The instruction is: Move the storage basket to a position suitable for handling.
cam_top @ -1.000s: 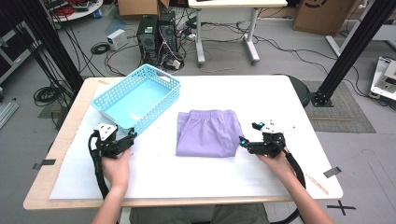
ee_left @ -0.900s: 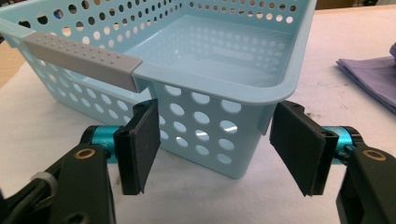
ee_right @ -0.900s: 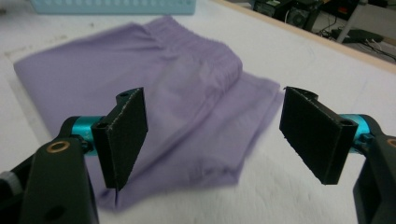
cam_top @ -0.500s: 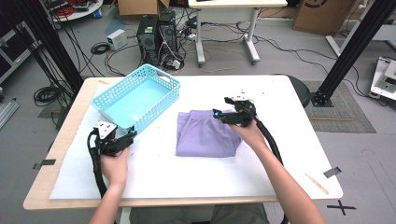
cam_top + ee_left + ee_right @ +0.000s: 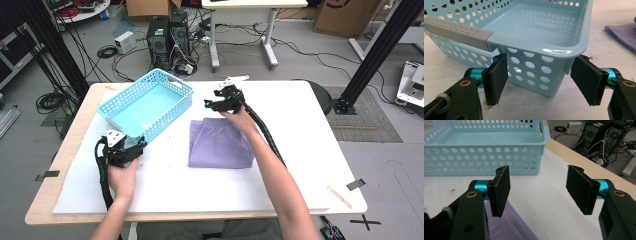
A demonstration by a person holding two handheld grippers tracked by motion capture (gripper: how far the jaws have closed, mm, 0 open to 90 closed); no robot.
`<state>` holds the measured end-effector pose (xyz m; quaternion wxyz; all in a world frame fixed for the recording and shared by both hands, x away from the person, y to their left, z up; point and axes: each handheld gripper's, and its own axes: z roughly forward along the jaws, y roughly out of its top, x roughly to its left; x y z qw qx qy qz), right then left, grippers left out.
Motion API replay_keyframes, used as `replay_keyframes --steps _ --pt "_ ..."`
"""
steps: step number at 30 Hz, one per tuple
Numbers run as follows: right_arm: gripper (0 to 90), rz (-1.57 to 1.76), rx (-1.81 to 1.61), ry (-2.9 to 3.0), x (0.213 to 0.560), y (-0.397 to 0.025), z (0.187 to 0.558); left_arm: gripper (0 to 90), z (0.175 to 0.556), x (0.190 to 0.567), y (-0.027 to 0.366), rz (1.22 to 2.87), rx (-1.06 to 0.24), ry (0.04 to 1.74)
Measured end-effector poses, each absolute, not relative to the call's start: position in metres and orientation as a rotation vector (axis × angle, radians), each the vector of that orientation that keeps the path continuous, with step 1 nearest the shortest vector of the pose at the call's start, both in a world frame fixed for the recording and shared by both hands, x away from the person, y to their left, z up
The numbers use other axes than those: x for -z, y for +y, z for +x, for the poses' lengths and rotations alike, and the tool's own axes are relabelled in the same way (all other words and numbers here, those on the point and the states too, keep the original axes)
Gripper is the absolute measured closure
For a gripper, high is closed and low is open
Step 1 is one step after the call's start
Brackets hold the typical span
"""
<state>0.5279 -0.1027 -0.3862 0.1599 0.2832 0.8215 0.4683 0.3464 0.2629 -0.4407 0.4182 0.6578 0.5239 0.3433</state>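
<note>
Now right hand-held gripper (image 5: 207, 104) spread above cloth's (image 5: 220, 145) far edge, basket (image 5: 112, 111) near.

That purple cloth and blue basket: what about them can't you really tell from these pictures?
- Purple cloth: in the high view the person's right hand hides its far edge; in the right gripper view the frame's bottom edge and the jaws cut it off. What garment it is cannot be told.
- Blue basket: in the left gripper view, the top and left edges crop it.
- Left gripper: whether it touches the basket is unclear.
</note>
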Motion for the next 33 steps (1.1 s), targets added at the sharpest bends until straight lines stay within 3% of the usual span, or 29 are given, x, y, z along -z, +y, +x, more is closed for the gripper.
replay_keyframes --steps 7,20,21,22,33 --pt "38.8 0.806 -1.340 2.370 0.389 -0.078 0.550 29.1 0.347 0.442 0.264 1.681 -0.855 1.302" --pt "51.5 0.912 -1.287 2.361 0.392 -0.031 0.604 28.9 0.353 0.446 0.272 1.690 -0.813 1.304" --pt "57.9 0.929 -1.304 2.375 0.394 -0.030 0.608 28.9 0.354 0.446 0.272 1.687 -0.811 1.301" --pt "71.1 0.939 -1.337 2.414 0.395 -0.029 0.612 28.9 0.354 0.446 0.273 1.685 -0.810 1.300" --pt "79.0 0.883 -1.199 2.466 0.381 -0.037 0.588 27.8 0.358 0.441 0.284 1.683 -0.797 1.325"
